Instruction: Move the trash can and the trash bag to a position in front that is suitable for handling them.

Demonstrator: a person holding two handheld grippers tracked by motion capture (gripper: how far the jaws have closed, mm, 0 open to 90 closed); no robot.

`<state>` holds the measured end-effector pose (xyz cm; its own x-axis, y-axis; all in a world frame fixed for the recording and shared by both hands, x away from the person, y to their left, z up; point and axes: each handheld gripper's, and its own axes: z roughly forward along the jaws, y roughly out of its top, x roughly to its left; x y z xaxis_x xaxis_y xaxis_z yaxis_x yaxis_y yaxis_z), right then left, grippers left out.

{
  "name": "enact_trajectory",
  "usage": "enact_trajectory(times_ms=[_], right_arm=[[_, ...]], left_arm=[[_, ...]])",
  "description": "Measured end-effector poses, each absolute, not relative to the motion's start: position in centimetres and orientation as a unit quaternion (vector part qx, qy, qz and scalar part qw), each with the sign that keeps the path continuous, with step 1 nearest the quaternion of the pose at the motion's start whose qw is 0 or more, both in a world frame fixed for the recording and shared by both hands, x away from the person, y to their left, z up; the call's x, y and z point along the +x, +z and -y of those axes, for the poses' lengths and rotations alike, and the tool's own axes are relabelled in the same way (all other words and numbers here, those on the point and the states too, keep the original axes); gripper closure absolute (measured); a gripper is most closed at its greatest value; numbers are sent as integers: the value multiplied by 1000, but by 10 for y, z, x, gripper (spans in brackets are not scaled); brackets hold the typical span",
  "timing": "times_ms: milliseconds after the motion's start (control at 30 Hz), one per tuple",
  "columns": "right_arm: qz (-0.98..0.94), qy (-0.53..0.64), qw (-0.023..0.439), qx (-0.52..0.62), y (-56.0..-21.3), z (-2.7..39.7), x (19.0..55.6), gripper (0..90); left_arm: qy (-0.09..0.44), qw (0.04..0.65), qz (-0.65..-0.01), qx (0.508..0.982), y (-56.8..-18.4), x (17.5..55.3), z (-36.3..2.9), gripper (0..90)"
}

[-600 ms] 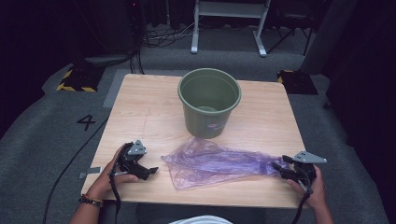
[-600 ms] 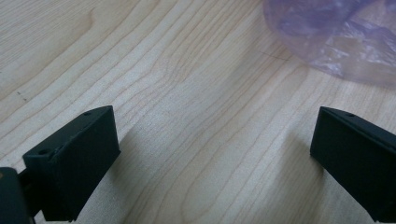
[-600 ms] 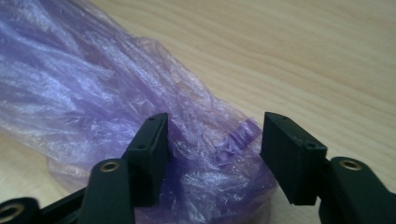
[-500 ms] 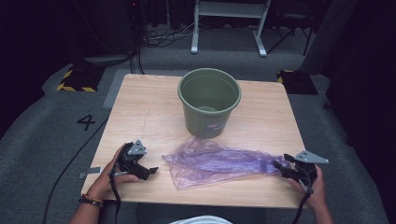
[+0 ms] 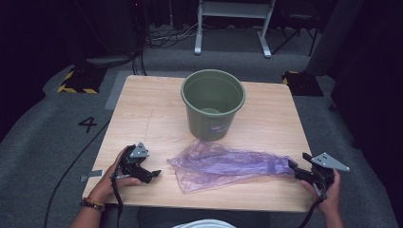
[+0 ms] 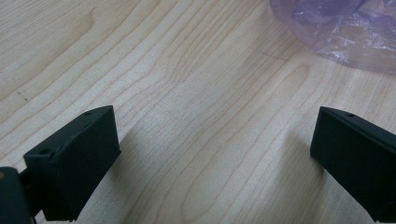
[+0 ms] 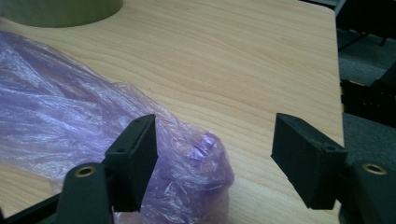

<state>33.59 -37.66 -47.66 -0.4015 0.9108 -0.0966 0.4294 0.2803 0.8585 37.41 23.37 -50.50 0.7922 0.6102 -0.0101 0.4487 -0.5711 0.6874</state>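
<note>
A crumpled purple plastic bag (image 5: 228, 164) lies flat on the wooden table (image 5: 142, 109), in front of a green bucket (image 5: 211, 102) that stands upright. My right gripper (image 5: 293, 170) sits at the bag's right end. In the right gripper view the jaws of this gripper (image 7: 215, 140) stand open, with the bag's bunched tip (image 7: 196, 158) lying between them against the left jaw. My left gripper (image 5: 153, 175) rests near the table's front left, a short way left of the bag. Its jaws (image 6: 215, 126) are wide open over bare wood, the bag's edge (image 6: 345, 32) ahead to the right.
The bucket's base (image 7: 60, 9) shows at the top left of the right gripper view. The table's right edge (image 7: 338, 84) is close to my right gripper. Dark floor, cables and a white metal stand (image 5: 233, 23) lie beyond the table.
</note>
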Motion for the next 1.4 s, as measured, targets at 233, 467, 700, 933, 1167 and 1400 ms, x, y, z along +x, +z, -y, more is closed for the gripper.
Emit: enact_trajectory(times_ms=[233, 467, 700, 933, 1167, 1400], right_arm=[[-764, 405, 278, 418, -468, 374, 328, 435], [-815, 379, 213, 384, -478, 369, 329, 648], [-813, 369, 207, 400, -489, 369, 338, 692], [-805, 368, 215, 412, -498, 368, 351, 729], [-804, 351, 239, 416, -498, 364, 367, 724], [-797, 337, 258, 431, -495, 363, 394, 675]], left_arm=[[115, 352, -301, 879, -505, 374, -234, 11], [115, 352, -302, 879, -505, 374, -234, 12], [115, 351, -302, 879, -505, 374, -234, 13], [115, 351, -302, 879, -505, 374, -234, 12], [115, 351, -302, 879, -505, 375, -233, 12], [115, 352, -303, 878, -505, 375, -233, 12]])
